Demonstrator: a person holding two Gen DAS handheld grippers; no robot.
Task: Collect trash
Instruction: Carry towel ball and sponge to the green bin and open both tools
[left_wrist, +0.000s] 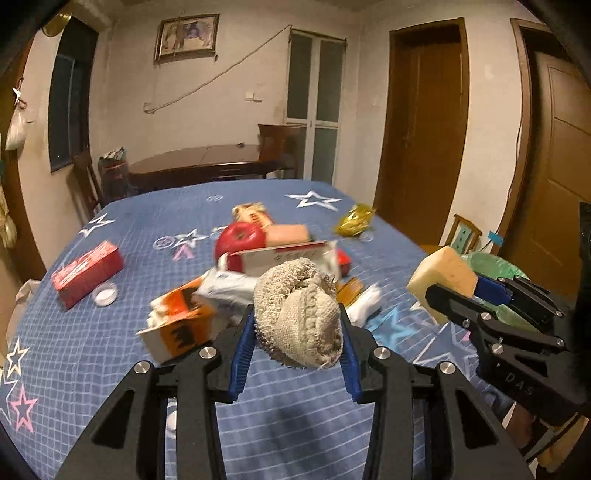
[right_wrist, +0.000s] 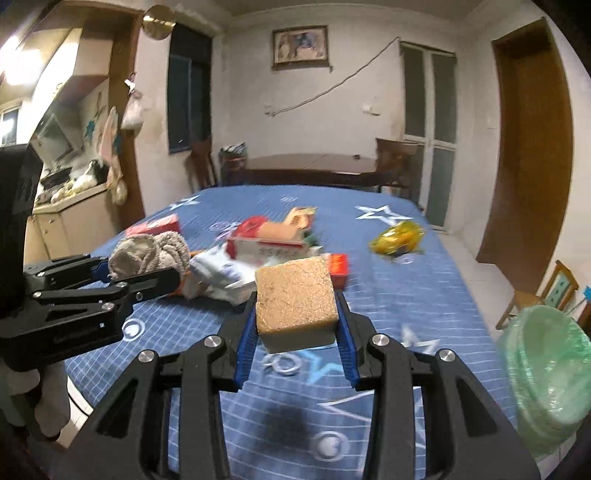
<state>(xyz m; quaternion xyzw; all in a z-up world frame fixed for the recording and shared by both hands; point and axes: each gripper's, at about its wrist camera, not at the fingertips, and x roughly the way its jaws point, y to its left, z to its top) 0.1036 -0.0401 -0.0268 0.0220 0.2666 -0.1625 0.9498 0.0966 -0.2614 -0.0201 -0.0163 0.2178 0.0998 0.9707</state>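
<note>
The left tongs (left_wrist: 297, 354) are clenched on a bunched beige cloth (left_wrist: 299, 314), held clear above the blue star-patterned bench (left_wrist: 92, 332). The right tongs (right_wrist: 297, 332) are clenched on a tan sponge block (right_wrist: 295, 295), also raised off the bench surface. Remaining trash lies mid-bench: a red-and-white carton (left_wrist: 280, 258), an orange-and-white carton (left_wrist: 181, 321), a red box (left_wrist: 86, 273) and a yellow wrapper (right_wrist: 397, 238). A bin lined with a green bag (right_wrist: 550, 373) stands just beside the bench's right edge.
</note>
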